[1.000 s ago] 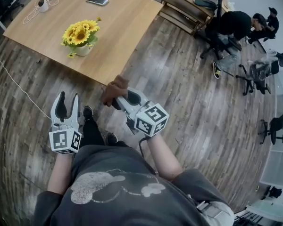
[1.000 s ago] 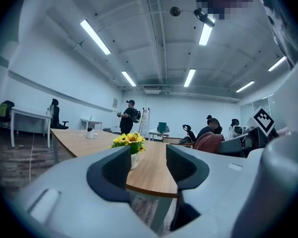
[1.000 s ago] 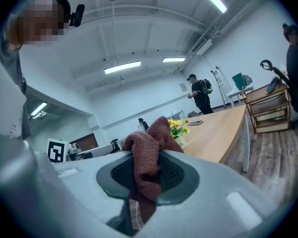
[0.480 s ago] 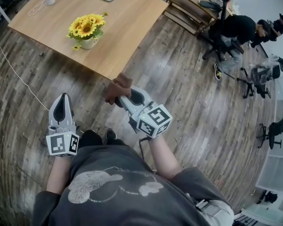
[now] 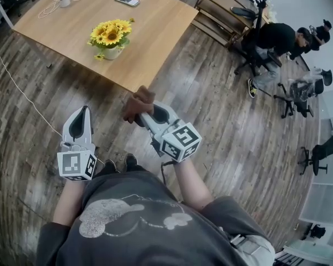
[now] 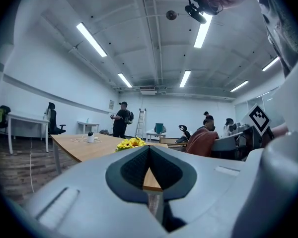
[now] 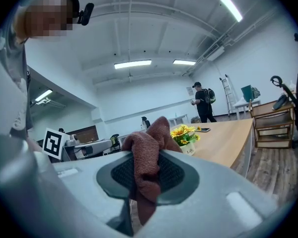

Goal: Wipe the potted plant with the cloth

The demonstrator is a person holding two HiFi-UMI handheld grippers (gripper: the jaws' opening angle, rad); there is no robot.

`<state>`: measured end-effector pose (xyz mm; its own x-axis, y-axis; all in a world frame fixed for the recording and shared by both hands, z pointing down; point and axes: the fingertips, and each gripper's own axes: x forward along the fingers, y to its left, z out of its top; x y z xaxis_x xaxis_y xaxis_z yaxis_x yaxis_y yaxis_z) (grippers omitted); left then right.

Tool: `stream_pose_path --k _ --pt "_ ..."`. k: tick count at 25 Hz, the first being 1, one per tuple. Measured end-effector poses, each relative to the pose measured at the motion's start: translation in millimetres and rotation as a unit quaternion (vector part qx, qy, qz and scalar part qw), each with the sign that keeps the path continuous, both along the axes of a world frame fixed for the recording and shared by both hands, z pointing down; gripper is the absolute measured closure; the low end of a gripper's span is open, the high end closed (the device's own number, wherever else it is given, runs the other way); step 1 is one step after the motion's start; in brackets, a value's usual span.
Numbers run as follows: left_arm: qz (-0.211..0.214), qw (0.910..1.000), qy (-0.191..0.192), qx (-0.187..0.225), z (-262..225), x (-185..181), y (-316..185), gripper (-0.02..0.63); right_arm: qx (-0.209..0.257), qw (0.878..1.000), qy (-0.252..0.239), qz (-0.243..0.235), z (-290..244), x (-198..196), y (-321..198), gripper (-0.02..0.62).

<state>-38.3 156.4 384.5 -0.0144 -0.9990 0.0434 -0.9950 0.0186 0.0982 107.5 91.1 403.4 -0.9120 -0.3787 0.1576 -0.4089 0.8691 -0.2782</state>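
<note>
Left gripper point(image 5: 84, 111) is at near left, jaws pressed together on nothing, pointing level toward the table point(image 5: 155, 32). The plant point(image 5: 112, 36), yellow flowers in a small white pot, stands far, on the table near its near edge, well apart from both grippers, with nothing touching it. Cloth point(image 5: 137, 103), brown and bunched, is to the right of that and nearer; the right gripper point(image 5: 145, 113) pinches it between the pads, with a wad sticking out past the tips and a tail hanging below. My read is that this is the approach step: cloth is in hand, wiping not yet begun. Next move calls for carrying the cloth forward over the near table edge to the flowers, with light contact so the pot doesn't tip or slide. The left jaws would have to spread if they're meant to steady the pot. Hard to see: the pot is partly covered by leaves, its print is too small to read, and I can't tell if the leaves are dusty. The left gripper's body blocks most of the table in its own view, and how much cloth hangs below the right jaws is cut off.
</note>
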Motion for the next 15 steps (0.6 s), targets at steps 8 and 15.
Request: stream_pose_path --k 8,15 --pt "0.004 0.9994 0.002 -0.035 11.6 -26.2 15.6 0.589 0.0 1.0 0.011 0.012 -2.4 -23.3 22.6 0.528" --pt "0.01 0.9987 -0.014 -0.047 21.2 -41.3 27.9 0.589 -0.005 0.999 0.039 0.031 9.4 -24.7 33.9 0.528"
